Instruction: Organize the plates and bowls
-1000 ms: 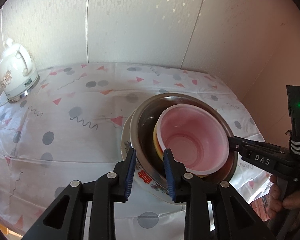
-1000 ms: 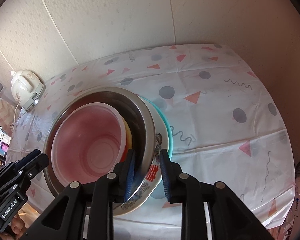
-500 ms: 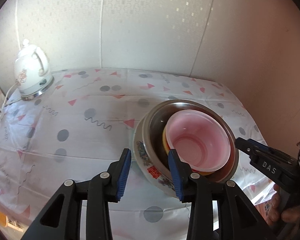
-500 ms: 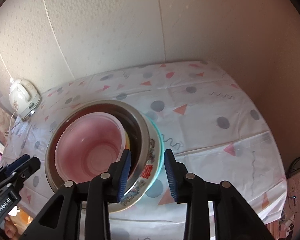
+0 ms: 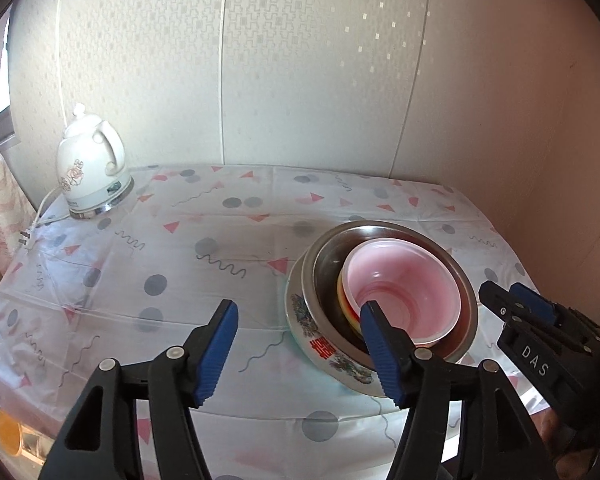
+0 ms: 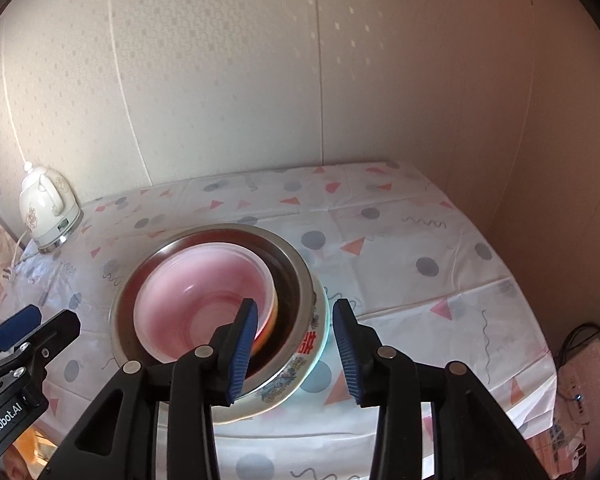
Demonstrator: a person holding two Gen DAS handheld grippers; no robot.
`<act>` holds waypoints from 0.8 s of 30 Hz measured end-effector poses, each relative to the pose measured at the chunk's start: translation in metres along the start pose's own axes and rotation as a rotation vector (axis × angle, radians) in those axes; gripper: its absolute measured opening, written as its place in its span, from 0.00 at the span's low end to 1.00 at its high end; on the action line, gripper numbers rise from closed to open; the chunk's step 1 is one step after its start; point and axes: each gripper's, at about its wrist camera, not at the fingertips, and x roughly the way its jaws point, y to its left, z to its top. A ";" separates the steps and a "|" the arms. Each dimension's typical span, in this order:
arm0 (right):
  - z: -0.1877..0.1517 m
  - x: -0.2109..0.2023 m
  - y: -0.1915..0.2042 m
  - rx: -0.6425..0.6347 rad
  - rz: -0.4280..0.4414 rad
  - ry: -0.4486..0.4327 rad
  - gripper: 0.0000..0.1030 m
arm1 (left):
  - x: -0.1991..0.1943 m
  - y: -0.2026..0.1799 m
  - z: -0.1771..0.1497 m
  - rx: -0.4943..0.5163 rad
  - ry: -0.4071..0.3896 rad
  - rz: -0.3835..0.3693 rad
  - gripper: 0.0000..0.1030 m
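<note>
A nested stack stands on the table's right part: a pink bowl (image 5: 404, 280) (image 6: 204, 292) on a yellow-red bowl, inside a steel bowl (image 5: 328, 256) (image 6: 296, 268), on a patterned plate (image 5: 300, 320) (image 6: 304, 356). My left gripper (image 5: 298, 344) (image 6: 40, 324) hangs just short of the stack's left side, its jaws opening, with nothing pressed between the pads. My right gripper (image 6: 296, 320) (image 5: 508, 296) is at the stack's right side, its jaws opening. The plate's rim shows between its fingers, and the pads stand off it.
A white kettle (image 5: 92, 176) (image 6: 48, 208) with a cord stands at the table's far left corner. The patterned tablecloth (image 5: 220, 240) covers the table. Walls close off the back and right sides. A hand grips the right gripper's handle at the lower right.
Both grippers have let go of the stack's rims, spread their jaws and drawn back and up. The stack rests on the table.
</note>
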 end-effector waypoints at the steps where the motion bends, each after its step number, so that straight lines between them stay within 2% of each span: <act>1: 0.000 -0.001 0.002 -0.004 -0.003 -0.006 0.38 | -0.001 0.000 0.000 0.002 -0.004 0.005 0.64; 12: -0.003 -0.007 0.010 -0.026 -0.024 -0.046 0.38 | -0.002 0.004 -0.004 -0.007 -0.016 0.048 0.78; 24: -0.005 -0.003 0.012 -0.032 -0.011 -0.034 0.38 | 0.001 0.004 -0.006 0.003 -0.008 0.050 0.84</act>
